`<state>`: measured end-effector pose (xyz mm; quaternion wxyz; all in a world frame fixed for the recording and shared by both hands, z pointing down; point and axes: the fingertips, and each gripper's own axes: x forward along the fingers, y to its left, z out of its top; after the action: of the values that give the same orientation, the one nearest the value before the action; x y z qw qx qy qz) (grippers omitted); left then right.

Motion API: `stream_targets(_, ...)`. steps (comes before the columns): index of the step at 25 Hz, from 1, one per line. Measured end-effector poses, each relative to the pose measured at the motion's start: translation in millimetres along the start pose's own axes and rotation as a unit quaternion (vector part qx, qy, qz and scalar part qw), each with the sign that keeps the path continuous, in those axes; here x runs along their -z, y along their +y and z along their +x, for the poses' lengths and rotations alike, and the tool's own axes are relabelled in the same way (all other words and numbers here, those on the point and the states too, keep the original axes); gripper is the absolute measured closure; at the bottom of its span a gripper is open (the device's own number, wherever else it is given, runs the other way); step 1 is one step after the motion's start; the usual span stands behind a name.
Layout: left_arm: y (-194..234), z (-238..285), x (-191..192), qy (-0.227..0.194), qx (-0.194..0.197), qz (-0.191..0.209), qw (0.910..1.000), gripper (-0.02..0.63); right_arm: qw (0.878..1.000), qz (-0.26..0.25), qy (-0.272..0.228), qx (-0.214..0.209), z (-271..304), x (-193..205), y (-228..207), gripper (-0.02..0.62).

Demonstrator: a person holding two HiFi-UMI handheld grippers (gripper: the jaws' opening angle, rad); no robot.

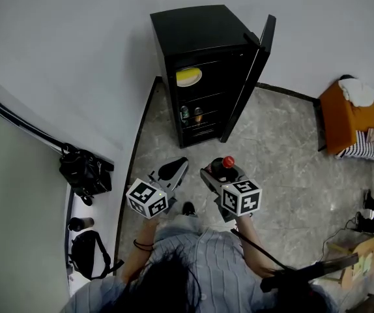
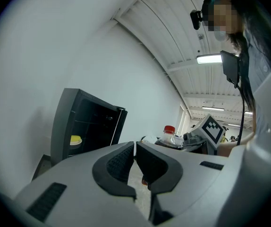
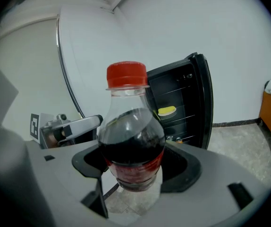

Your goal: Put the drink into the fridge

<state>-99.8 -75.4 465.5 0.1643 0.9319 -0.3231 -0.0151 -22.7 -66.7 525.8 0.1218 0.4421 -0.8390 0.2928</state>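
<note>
Your fridge (image 1: 197, 51) stands at upper centre of the head view, against the wall, with its door (image 1: 255, 70) open to its right. Inside, a dish (image 1: 188, 77) sits above 2 cans (image 1: 191, 114). Below the fridge, your left gripper (image 1: 177, 167) is beside your right gripper (image 1: 221, 173), which has the bottle (image 1: 226, 163) between its jaws.

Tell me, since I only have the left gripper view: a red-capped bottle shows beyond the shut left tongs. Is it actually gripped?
Observer: Yes. The right gripper view shows the right tongs shut on the clear plastic bottle of dark drink, clamped around its lower body.
Operator: Does the black mini fridge hold anything on its lower shelf?
Observer: The head view shows what look like two small cans standing side by side there.
</note>
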Motion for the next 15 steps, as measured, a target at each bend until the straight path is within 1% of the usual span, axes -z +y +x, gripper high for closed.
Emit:
stream_targets(4, 13, 3, -2, 0.005, 0.012, -0.001, 0.9999, 0.6, 1.0, 0.007, -0.006, 0.008, 12, -6, 2, 0.291)
stream_targets(8, 21, 3, 4, 0.011, 0.022, -0.01, 0.9996, 0.6, 1.0, 0.012, -0.006, 0.013, 18, -4, 6, 0.291)
stream_targets(15, 20, 8, 13, 0.023, 0.044, -0.018, 0.9986, 0.6, 0.999, 0.021, -0.005, 0.029, 14, 1, 5, 0.291)
